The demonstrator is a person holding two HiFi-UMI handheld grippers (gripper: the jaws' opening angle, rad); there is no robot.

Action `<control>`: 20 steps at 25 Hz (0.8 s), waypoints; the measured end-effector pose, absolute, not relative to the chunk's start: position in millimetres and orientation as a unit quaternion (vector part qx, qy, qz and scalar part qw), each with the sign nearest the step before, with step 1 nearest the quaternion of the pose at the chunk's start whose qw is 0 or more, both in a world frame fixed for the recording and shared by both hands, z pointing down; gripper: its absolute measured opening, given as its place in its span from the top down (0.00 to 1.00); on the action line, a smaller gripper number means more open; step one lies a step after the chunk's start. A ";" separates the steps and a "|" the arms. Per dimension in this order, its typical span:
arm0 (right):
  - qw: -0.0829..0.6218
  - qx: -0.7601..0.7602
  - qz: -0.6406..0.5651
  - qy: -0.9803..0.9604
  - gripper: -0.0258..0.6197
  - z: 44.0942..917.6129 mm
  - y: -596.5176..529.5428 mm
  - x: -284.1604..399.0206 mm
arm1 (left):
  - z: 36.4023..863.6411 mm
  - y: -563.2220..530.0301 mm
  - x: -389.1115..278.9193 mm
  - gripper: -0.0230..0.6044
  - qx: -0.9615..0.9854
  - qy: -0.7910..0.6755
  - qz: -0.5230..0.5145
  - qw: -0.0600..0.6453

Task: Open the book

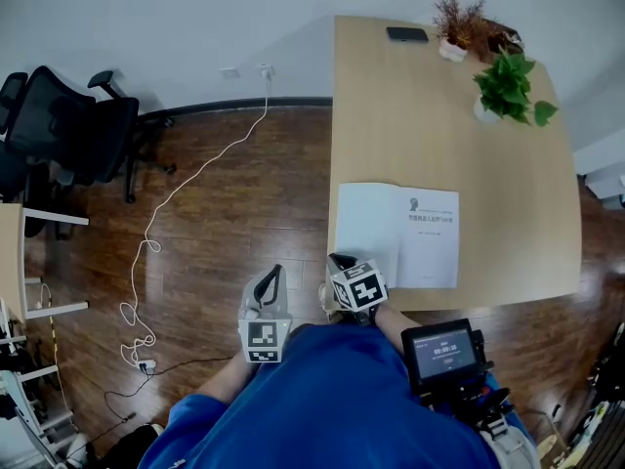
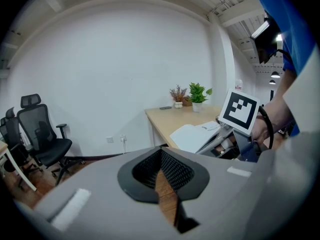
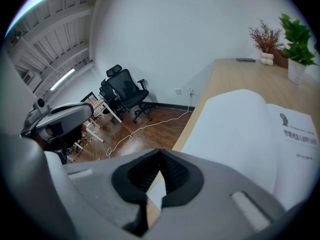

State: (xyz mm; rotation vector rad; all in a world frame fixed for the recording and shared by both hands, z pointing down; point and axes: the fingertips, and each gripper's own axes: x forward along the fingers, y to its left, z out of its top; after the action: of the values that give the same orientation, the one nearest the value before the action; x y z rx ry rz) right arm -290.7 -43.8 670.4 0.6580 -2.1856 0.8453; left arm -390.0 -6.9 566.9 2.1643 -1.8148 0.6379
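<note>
Just beyond my right gripper (image 1: 341, 260), the book (image 1: 376, 231) lies already open.
Its spine runs near-to-far; my left gripper (image 1: 275, 272) hangs further left; both clenched on nothing.

The print on the book (image 1: 397, 234) page is too small to read.

Soft, even indoor light fills all three views; nothing is dim. From the head view, the pale wall (image 1: 195, 18) and tabletop (image 1: 410, 115) are evenly lit, with only faint shadows, and straight edges bow with wide-angle distortion. Both gripper views are round fisheye pictures with black corners. The left hand-held gripper (image 2: 160, 151) and right hand-held gripper (image 3: 159, 154) are blurred, being close to the lens. A ceiling lamp (image 2: 275, 75) and a strip light (image 3: 62, 79) glow. The book's (image 3: 240, 129) white page looks bright, nearly washed out.
</note>
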 end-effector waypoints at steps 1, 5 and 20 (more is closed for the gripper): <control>0.345 0.254 0.326 -0.843 0.96 669.6 -43.4 -289.3 | 566.4 -6.7 -388.5 0.95 0.743 -0.621 0.219 0.121; 0.335 0.256 0.324 -0.847 0.96 661.5 -40.4 -286.2 | 561.3 -5.4 -385.2 0.95 0.744 -0.622 0.215 0.115; 0.292 0.321 0.293 -0.852 0.96 607.3 -28.7 -241.6 | 553.8 -4.5 -341.7 0.95 0.790 -0.576 0.183 0.106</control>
State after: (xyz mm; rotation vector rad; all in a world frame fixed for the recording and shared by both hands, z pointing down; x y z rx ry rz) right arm -241.6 -28.7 607.3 0.8553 -2.2694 0.7811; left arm -341.7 -4.5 553.8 2.3269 -1.6962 0.5382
